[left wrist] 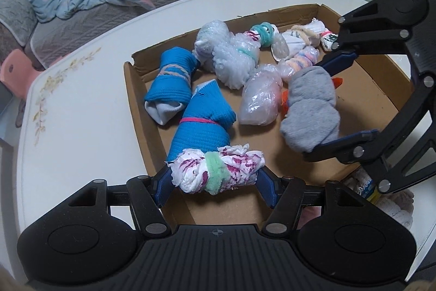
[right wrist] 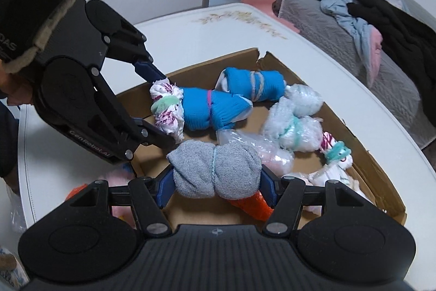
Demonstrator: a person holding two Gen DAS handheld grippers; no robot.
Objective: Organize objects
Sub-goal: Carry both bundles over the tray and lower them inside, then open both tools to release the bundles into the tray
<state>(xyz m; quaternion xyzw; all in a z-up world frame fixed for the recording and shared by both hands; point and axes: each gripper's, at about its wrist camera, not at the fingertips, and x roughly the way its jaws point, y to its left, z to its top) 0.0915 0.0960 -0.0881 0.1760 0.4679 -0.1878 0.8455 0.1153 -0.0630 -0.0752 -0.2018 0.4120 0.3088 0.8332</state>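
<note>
Two tools hold bundles over the cardboard tray on the white bench.

The white bench (left wrist: 81, 100) carries the cardboard tray (left wrist: 381, 100), where tied blue bundles (left wrist: 170, 83) already lie. The right tool (right wrist: 216, 186), part open, grips the grey bundle (right wrist: 215, 171) over the tray; the left tool (left wrist: 215, 182), part open too, grips the white-and-pink bundle (left wrist: 218, 171) at the tray's near edge.

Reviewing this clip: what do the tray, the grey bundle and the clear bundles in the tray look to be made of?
Tray: corrugated cardboard, matte brown, with torn, ragged edges. Grey bundle: soft knit fabric, fuzzy and matte, likely a rolled sock, tied with thin thread. Clear bundles: thin plastic film, glossy and crinkled with highlights; the paler one looks like bubble wrap, though that is less sure.
</note>
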